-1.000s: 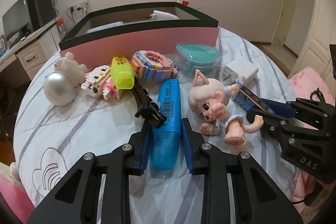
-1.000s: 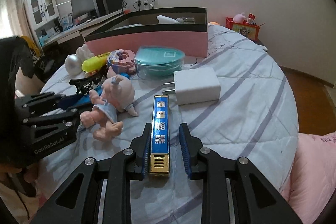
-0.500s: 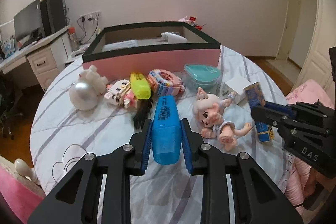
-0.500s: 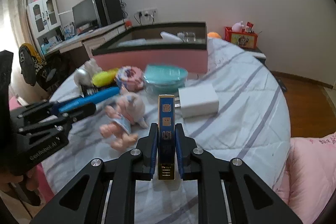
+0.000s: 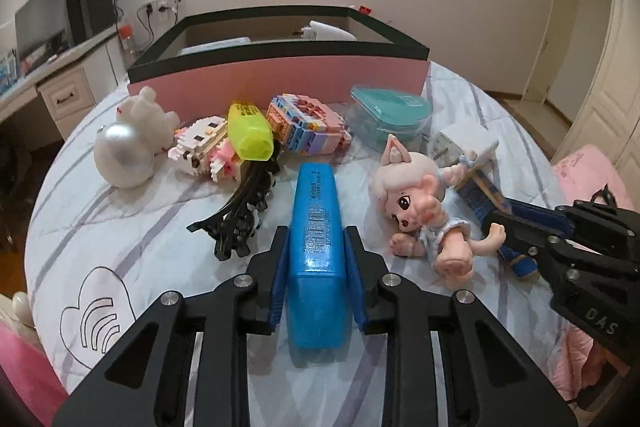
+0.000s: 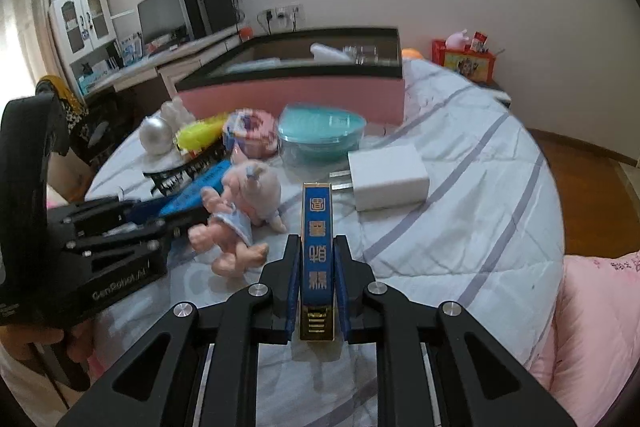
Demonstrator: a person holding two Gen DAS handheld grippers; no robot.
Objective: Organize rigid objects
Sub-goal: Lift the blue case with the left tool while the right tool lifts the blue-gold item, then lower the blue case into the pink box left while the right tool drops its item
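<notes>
My left gripper (image 5: 316, 247) is shut on a long blue plastic case (image 5: 316, 227) and holds it above the striped bedspread. My right gripper (image 6: 316, 255) is shut on a slim blue and gold box (image 6: 317, 247), also lifted off the bed; it shows at the right of the left wrist view (image 5: 480, 197). A pink open box with a dark rim (image 5: 280, 79) stands at the far side of the table. A pink-haired doll (image 5: 420, 203) lies between the two grippers.
On the table lie a black hair clip (image 5: 240, 215), a yellow case (image 5: 250, 137), block toys (image 5: 308, 125), a silver ball (image 5: 124, 155), a teal lidded container (image 5: 390, 115) and a white charger (image 6: 386, 177). A desk with a monitor stands at the left.
Both grippers closed on their objects and lifted them off the bed. They have since moved forward toward the pile and the pink box.
</notes>
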